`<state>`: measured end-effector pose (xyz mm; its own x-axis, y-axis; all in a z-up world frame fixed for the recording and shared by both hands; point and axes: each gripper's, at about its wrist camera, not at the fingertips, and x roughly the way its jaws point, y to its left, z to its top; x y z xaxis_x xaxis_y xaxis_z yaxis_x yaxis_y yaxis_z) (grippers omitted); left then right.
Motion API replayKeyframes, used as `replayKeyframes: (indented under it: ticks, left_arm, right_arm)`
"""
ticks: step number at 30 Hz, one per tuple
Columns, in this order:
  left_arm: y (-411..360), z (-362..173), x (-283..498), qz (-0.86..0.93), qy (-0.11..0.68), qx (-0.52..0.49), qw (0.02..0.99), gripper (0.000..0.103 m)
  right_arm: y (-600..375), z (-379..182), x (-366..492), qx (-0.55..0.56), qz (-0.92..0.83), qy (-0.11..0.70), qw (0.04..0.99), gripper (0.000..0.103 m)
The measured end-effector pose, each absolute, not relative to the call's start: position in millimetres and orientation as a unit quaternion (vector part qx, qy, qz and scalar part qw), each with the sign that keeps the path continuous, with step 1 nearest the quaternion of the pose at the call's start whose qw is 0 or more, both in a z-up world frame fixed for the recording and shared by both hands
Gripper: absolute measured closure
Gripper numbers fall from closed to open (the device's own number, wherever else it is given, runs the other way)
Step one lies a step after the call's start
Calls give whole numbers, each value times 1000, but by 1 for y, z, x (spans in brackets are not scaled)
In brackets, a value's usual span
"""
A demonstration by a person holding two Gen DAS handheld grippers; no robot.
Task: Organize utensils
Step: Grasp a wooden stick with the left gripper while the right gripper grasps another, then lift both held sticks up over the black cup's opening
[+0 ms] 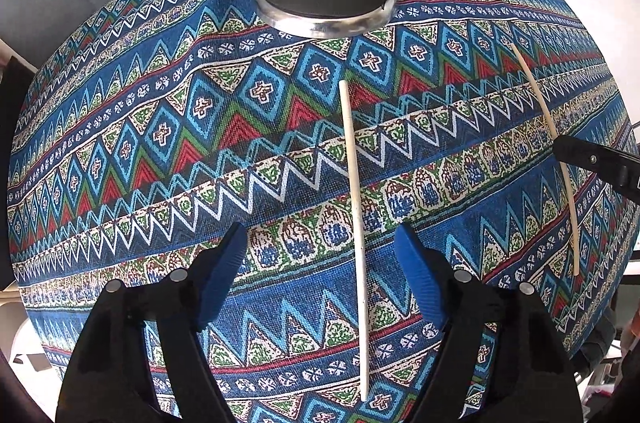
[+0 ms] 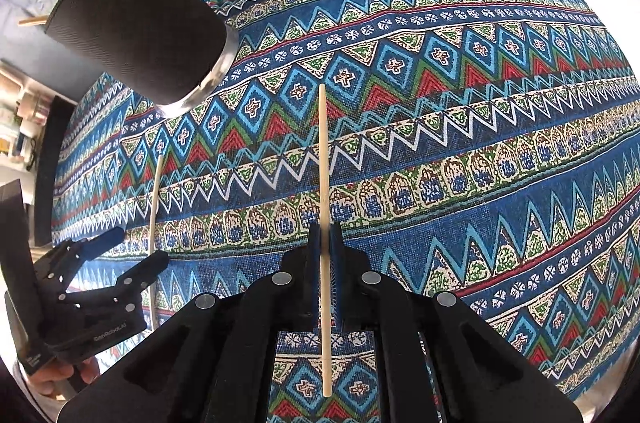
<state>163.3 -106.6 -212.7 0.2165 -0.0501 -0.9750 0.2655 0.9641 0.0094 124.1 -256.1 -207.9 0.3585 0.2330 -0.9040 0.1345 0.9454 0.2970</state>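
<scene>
The right claw [image 2: 329, 243] is clamped on a wooden chopstick [image 2: 323, 159] out in front of the dark cup [image 2: 136, 11]. The left claw [image 1: 320, 243] stands apart over a white chopstick [image 1: 356, 207] lying flat on the patterned counter [image 1: 160, 143], nearer the cup.

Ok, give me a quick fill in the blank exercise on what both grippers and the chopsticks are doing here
1. The right gripper is shut on a ____.
2. The left gripper is ____, straddling the white chopstick on the tablecloth.
3. The black holder already contains several ____.

Missing: chopstick; open; chopsticks
</scene>
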Motion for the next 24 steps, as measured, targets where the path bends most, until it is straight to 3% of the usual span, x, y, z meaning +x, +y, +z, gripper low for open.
replayKeyframes:
  ticks: [5,7,10,14,24]
  left_arm:
    - [-92,-207,160,-107,618,88,774,55]
    - [-77,-202,160,-107,621,87,771,74]
    - [-63,-200,162,-113,630,78,765,91]
    - [-51,-198,160,-113,633,74,763,97]
    - [-13,-189,124,-99,639,48,761,98]
  right_arm:
    - [-250,-203,107,178,32,565,805,98]
    - [-247,-203,106,180,33,566,804,98]
    - [-244,-206,106,187,36,570,799,98]
    - [-239,-206,107,195,41,572,795,98]
    - [-222,-198,109,147,44,571,807,98]
